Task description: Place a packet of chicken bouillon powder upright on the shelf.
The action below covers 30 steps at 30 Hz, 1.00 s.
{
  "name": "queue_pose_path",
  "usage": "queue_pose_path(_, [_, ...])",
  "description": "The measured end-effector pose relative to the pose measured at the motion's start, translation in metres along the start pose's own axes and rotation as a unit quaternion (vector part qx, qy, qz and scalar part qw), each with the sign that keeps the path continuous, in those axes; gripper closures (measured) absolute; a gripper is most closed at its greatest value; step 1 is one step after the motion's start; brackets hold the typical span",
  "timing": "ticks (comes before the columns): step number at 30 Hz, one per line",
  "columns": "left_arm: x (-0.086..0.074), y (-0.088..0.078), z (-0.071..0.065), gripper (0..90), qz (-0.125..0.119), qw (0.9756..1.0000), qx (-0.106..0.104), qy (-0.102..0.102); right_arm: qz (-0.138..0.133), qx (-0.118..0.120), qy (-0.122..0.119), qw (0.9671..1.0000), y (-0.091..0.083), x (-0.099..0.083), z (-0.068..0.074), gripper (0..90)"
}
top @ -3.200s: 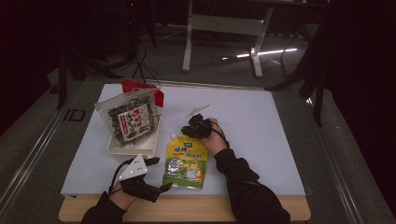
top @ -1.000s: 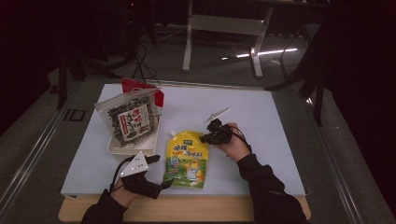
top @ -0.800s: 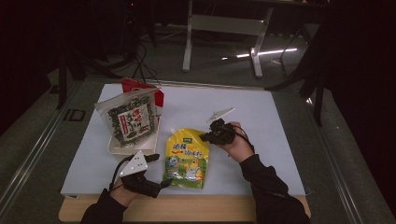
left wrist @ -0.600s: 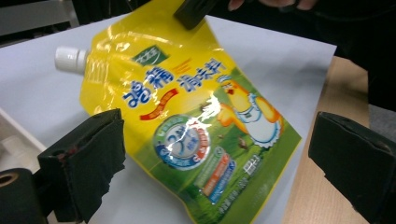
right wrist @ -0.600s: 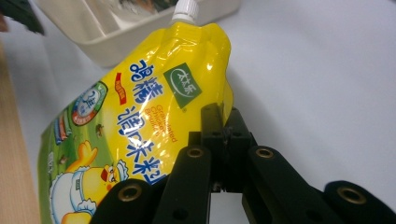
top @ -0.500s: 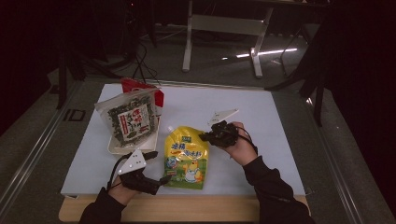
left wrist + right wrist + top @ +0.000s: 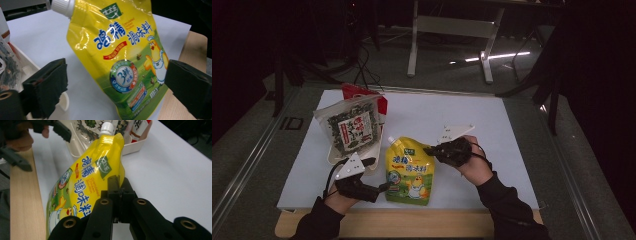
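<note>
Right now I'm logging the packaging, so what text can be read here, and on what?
"Granulated Chicken Bouillon": yellow pouch, small print beside its big blue Chinese characters.
"3": round badge on that pouch; its other print is too small.
Seaweed bag: label too blurred to read.
Red packet: nothing legible.
</note>
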<state>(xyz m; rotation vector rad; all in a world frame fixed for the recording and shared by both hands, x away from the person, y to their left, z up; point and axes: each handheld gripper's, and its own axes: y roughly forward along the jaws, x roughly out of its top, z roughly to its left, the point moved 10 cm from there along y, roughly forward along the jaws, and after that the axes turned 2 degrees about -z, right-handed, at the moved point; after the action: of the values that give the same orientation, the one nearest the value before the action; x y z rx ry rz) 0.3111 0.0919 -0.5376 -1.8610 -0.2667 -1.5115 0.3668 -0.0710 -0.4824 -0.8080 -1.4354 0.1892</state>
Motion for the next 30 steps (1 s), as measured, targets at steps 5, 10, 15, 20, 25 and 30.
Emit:
queue_pose_path(5, [0.000,0.001,0.002,11.4,0.004,1.0000,-0.007,-0.005,-0.019,0.010,-0.010,0.9997,-0.010,0.005,0.012,90.0])
queue_pose_path(10, [0.001,0.003,0.005,17.8,0.009,0.9999,-0.007,-0.008,-0.028,0.018,-0.027,0.9991,-0.017,0.010,0.024,90.0])
queue_pose_path(15, [0.004,0.003,0.005,25.2,0.001,0.9996,-0.023,-0.015,-0.037,0.027,-0.047,0.9979,-0.023,0.016,0.038,90.0])
queue_pose_path(20, [0.008,0.001,0.002,36.9,-0.007,0.9994,-0.035,-0.006,-0.039,0.032,-0.056,0.9972,-0.024,0.018,0.044,90.0])
queue_pose_path(25, [0.016,-0.003,0.001,53.8,-0.020,0.9993,-0.026,0.019,-0.041,0.040,-0.054,0.9969,-0.026,0.019,0.047,90.0])
queue_pose_path(30, [0.020,-0.005,0.003,63.9,-0.020,0.9992,-0.030,0.019,-0.038,0.044,-0.056,0.9967,-0.029,0.018,0.049,90.0])
